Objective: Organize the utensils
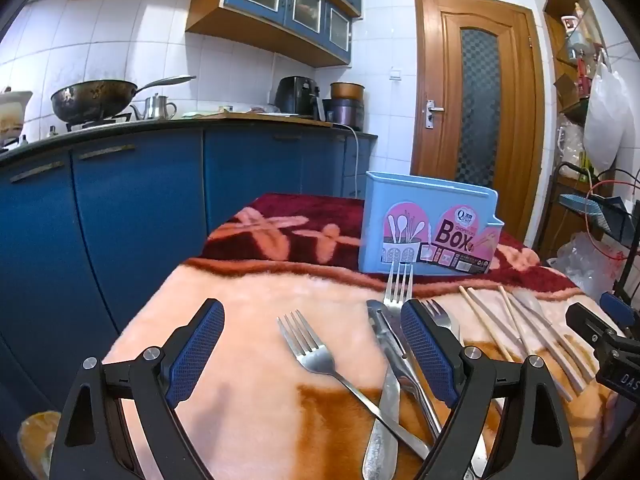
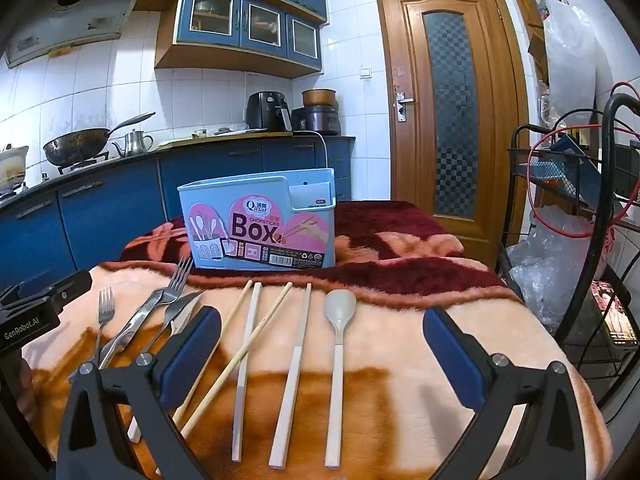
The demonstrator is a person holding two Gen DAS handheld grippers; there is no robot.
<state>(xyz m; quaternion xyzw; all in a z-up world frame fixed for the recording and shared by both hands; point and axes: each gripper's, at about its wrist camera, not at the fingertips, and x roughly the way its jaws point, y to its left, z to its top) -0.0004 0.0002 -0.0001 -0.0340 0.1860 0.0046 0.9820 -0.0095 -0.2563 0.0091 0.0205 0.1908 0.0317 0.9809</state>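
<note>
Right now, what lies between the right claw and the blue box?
In the right wrist view, chopsticks and a spoon lie on the blanket before the blue box.

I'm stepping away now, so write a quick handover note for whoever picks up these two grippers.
Left gripper: jaws open, empty, above the metal forks and knife.
Right gripper: jaws open, empty, above the chopsticks and spoon.
Blue chopsticks box stands upright at the far side of the blanket; nothing shows above its rim.
Done: nothing yet; every utensil lies on the blanket.
Left: move forks, knife, chopsticks and spoon into the box.
</note>
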